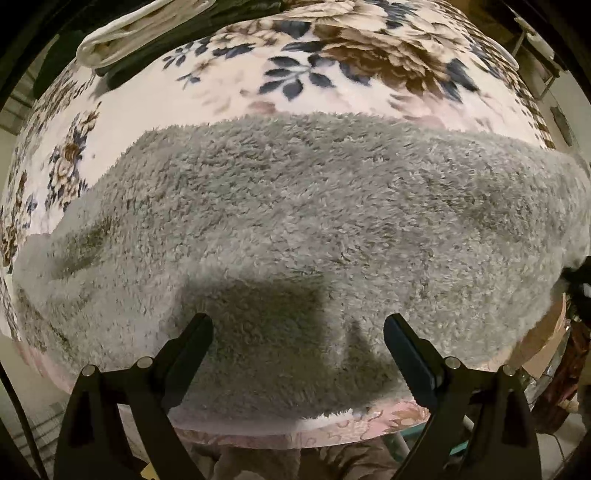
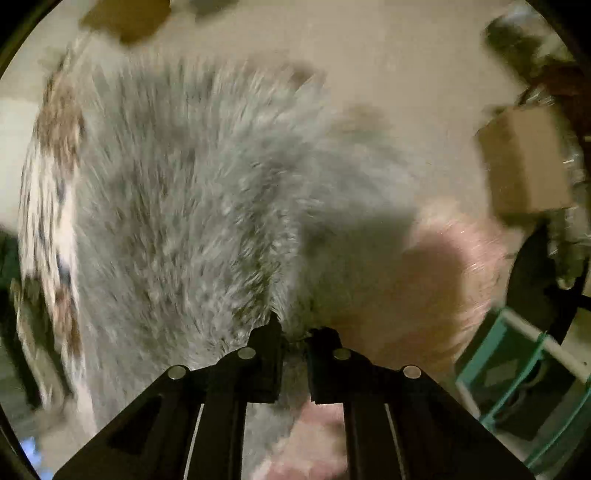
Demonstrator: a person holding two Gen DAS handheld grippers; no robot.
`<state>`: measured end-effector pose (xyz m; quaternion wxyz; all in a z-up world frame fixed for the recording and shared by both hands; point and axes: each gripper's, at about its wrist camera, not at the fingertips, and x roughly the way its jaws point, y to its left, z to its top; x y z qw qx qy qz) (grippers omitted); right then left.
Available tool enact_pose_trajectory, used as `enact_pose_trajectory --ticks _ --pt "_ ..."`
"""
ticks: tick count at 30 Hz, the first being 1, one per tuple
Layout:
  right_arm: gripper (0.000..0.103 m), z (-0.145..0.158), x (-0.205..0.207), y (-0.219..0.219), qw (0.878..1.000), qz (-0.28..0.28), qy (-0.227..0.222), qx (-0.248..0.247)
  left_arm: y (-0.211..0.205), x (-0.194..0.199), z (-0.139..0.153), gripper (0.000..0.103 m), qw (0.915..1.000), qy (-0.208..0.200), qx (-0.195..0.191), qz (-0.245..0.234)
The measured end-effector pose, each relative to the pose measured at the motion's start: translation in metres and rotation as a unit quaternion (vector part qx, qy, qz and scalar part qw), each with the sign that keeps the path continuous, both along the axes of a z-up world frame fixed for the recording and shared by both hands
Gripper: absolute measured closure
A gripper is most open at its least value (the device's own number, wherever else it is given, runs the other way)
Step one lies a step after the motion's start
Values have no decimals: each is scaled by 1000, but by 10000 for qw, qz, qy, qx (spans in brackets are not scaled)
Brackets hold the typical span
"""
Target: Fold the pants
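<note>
The grey fluffy pants (image 1: 295,214) lie spread across a floral-covered table (image 1: 332,74). My left gripper (image 1: 298,332) is open and empty, its jaws wide apart just above the pants near the table's front edge. In the blurred right wrist view, my right gripper (image 2: 295,334) is shut on an edge of the grey pants (image 2: 192,206), the fabric pinched between the fingertips. The right gripper also shows at the far right of the left wrist view (image 1: 578,277), at the end of the pants.
A white and dark garment (image 1: 122,33) lies at the table's back left. A cardboard box (image 2: 524,162) and a teal-framed rack (image 2: 517,369) stand to the right, beyond the table's pink edge (image 2: 436,266).
</note>
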<state>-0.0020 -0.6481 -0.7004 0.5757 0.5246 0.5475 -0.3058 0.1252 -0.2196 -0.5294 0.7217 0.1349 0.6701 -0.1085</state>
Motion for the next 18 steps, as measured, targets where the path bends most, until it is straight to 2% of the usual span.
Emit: enact_pose_trajectory --ticks 2,4,5,6,8,10,12,13,16,18 --pt "86 11 0 -3 9999 97 -61 -111 8 -4 2 9 10000 36 -38 46" --pt "61 32 -5 -8 9986 -56 -221 -477 18 0 2 9 10000 14 -65 62" --pt "34 40 -11 -13 9973 -250 -319 -607 22 -1 2 9 9999 2 -75 73" --pt "19 45 -17 -20 9954 -512 -398 -705 25 -1 2 9 9999 -10 -88 93" --pt "19 41 -22 -35 9934 -824 -414 -679 27 -1 1 9 9999 24 -102 125" --pt "21 23 -20 -44 9943 -921 -175 -516 29 0 -1 9 9998 69 -121 162" --pt "49 14 0 -44 9955 -463 208 -805 29 -2 -1 9 9998 69 -108 156" --pt "52 15 10 -42 9947 -155 338 -963 29 -3 0 9 9999 42 -93 135" --pt "64 24 37 -25 9803 801 763 -1635 25 -6 1 9 10000 4 -43 79" --pt "71 28 50 -17 9721 1118 893 -1861 23 -7 1 9 10000 10 -20 56"
